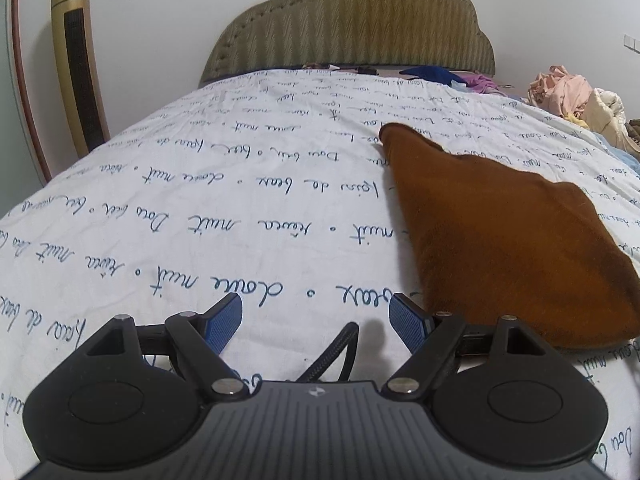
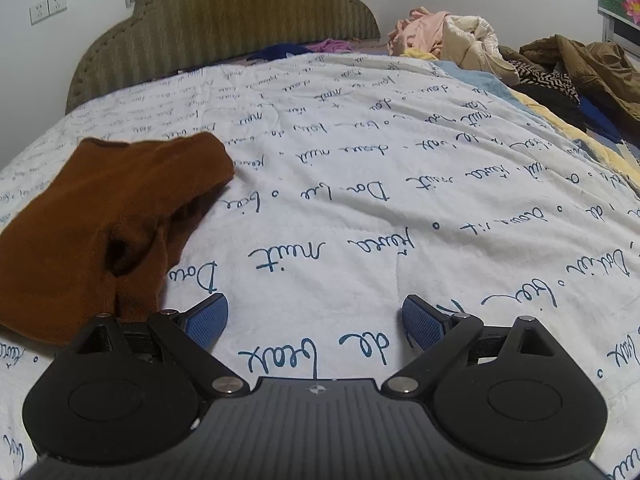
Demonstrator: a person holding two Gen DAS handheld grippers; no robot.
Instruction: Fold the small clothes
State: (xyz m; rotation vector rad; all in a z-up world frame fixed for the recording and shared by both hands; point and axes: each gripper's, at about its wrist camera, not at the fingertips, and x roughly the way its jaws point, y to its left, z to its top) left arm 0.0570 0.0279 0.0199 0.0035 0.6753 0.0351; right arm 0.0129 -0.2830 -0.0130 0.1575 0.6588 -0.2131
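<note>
A small brown garment (image 1: pixel 492 240) lies folded on the white quilt with blue script (image 1: pixel 200 220). In the left wrist view it lies right of my left gripper (image 1: pixel 316 316), which is open and empty just above the quilt; its right finger is beside the garment's near edge. In the right wrist view the garment (image 2: pixel 96 220) lies to the left, with a dark fold opening near its middle. My right gripper (image 2: pixel 316 316) is open and empty over bare quilt (image 2: pixel 360 220), its left finger close to the garment's near corner.
An olive padded headboard (image 1: pixel 352 20) stands at the far end. Loose clothes are piled at the far right (image 2: pixel 448 36), with brown and dark garments (image 2: pixel 580 60) beyond the quilt's right edge. A gold tower fan (image 1: pixel 78 60) stands at the left wall.
</note>
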